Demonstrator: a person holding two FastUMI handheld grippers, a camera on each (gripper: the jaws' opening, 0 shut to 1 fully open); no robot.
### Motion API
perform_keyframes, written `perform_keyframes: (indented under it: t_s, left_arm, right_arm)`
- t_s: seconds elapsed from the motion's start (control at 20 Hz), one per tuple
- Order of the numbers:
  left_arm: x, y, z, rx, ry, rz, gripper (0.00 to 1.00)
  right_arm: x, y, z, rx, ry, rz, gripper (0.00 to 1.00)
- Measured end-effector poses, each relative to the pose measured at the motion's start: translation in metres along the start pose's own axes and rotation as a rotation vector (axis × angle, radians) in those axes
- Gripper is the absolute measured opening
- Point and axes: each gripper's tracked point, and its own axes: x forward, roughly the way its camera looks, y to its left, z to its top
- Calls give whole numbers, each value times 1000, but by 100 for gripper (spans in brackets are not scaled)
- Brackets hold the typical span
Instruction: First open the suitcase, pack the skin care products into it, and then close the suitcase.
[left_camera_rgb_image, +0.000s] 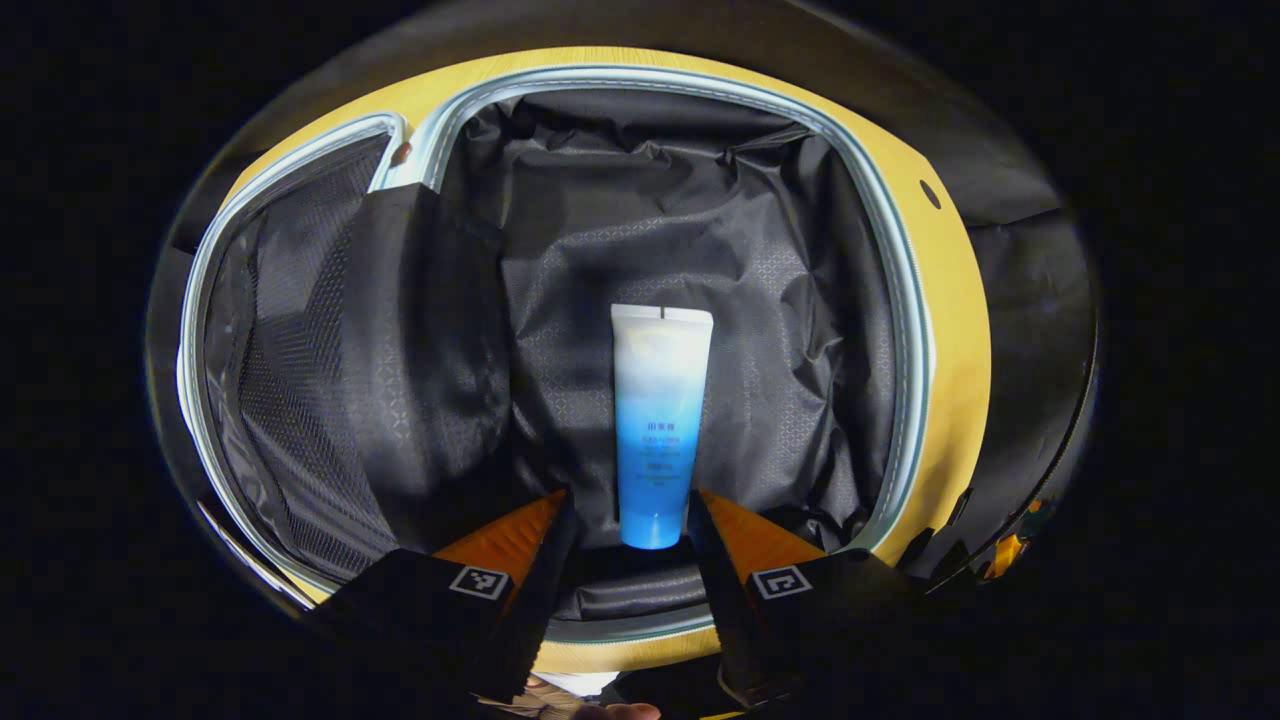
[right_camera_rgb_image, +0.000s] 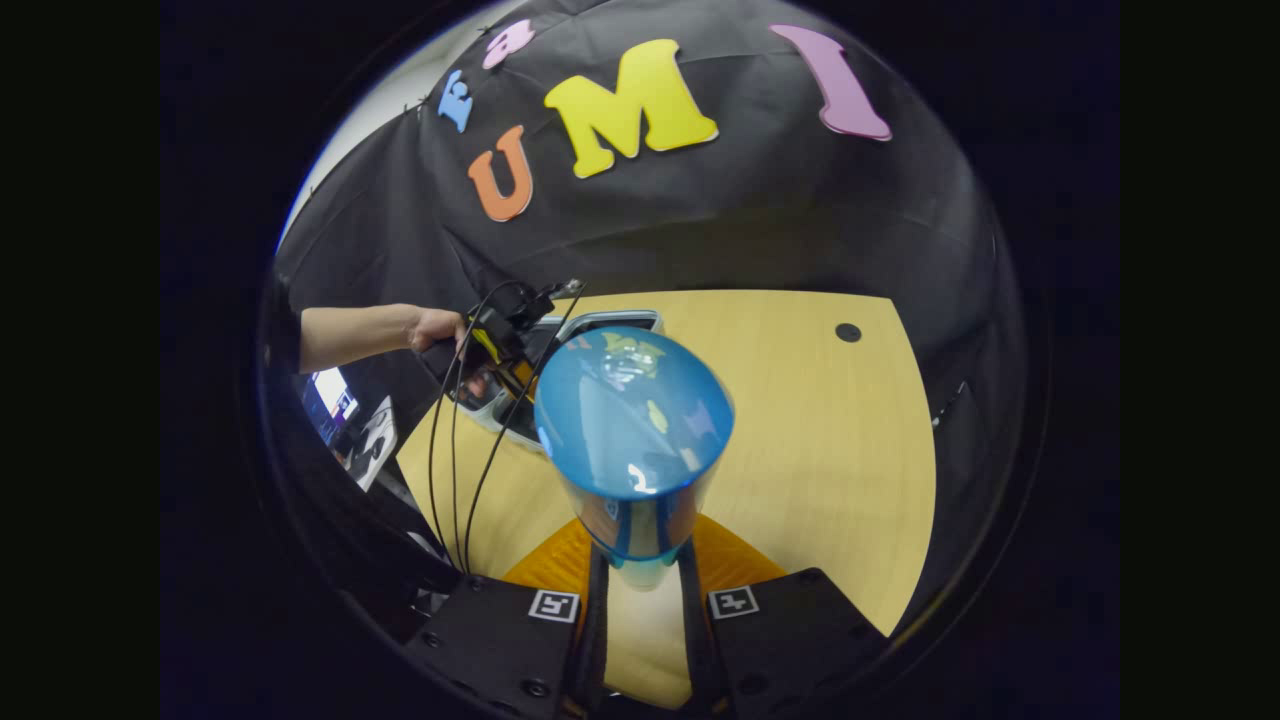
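Note:
Below me, the suitcase (left_camera_rgb_image: 915, 330) lies open on the wooden table, its black lining exposed. A white-to-blue tube (left_camera_rgb_image: 658, 420) rests flat on that lining, cap end toward me. My left gripper (left_camera_rgb_image: 627, 497) is open, its fingers either side of the cap with a gap on the left. In the right gripper view, my right gripper (right_camera_rgb_image: 642, 550) is shut on a glossy blue bottle (right_camera_rgb_image: 632, 430), held above the table (right_camera_rgb_image: 820, 420). Farther off, a hand (right_camera_rgb_image: 435, 325) holds the left gripper (right_camera_rgb_image: 500, 350) over the suitcase (right_camera_rgb_image: 610, 320).
The suitcase's other half, with a mesh divider (left_camera_rgb_image: 290, 400), lies open to the left. Cables (right_camera_rgb_image: 455, 470) hang from the left gripper. A round hole (right_camera_rgb_image: 848, 332) marks the table's far right. Black cloth walls the booth behind the table.

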Motion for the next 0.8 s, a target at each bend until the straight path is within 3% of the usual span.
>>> perform_keyframes:
  t_s: [0.1,0.15,0.2,0.25,0.35,0.45,0.6,0.8]
  left_arm:
    - [-19,-13,-3,-31,-85,-51,80]
    - [-44,-24,-5,-21,-211,-85,70]
    - [-72,-36,-9,-6,-381,-116,76]
    - [-84,-37,-16,-12,-501,-99,97]
    - [-107,-30,-44,-81,-707,-54,100]
    - [-101,-31,-76,-169,-760,-91,99]
    - [-105,-25,-133,-264,-825,-64,99]
    - [-105,-14,-182,-330,-839,-42,99]
  right_arm:
    - [18,21,13,-11,19,37,28]
    - [37,45,33,-26,42,81,30]
    - [57,61,49,-32,62,111,30]
    - [77,74,59,-31,96,133,30]
    - [122,93,70,-17,213,151,30]
    - [155,102,71,-32,276,141,30]
    - [193,106,58,20,381,113,30]
    - [252,98,44,105,518,12,30]
